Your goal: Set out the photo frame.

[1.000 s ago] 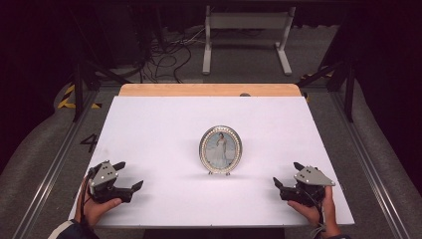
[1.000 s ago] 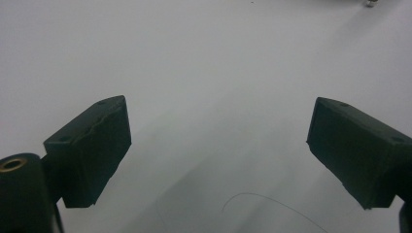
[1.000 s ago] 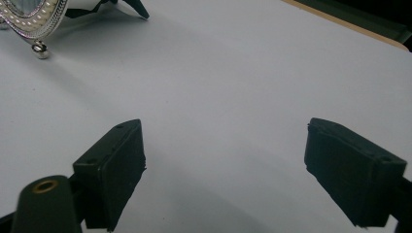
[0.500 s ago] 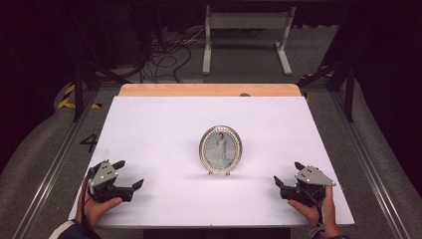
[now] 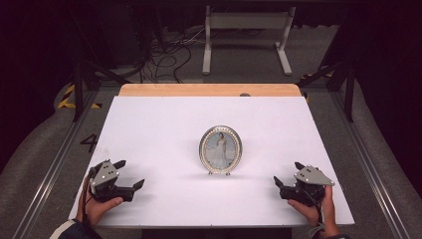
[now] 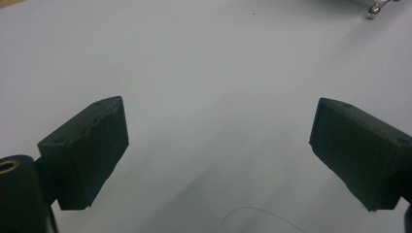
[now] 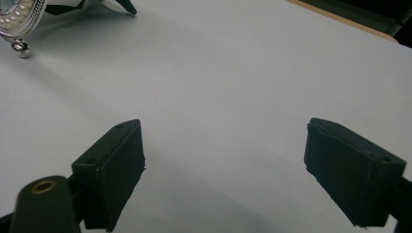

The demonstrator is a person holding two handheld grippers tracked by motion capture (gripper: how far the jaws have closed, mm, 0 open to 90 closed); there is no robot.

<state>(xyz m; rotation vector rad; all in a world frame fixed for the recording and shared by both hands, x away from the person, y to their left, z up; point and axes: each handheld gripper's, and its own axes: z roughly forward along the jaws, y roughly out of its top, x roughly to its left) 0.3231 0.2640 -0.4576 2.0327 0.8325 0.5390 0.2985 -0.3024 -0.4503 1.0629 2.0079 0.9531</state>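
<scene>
An oval silver picture frame (image 5: 220, 150) with a pearl-like rim stands upright in the middle of the white table (image 5: 164, 124). Its edge and one ball foot appear at the top left of the right gripper view (image 7: 18, 14), and a foot shows at the top right of the left gripper view (image 6: 373, 9). My left gripper (image 5: 130, 174) rests open near the front left corner, held by a hand. My right gripper (image 5: 287, 173) rests open near the front right corner. Both sets of jaws stand wide apart over bare table with nothing between them.
A wooden strip (image 5: 209, 89) runs along the table's far edge. Beyond it on the floor are cables (image 5: 164, 52) and a white metal stand (image 5: 247, 30). Metal rails (image 5: 370, 164) flank both sides of the table.
</scene>
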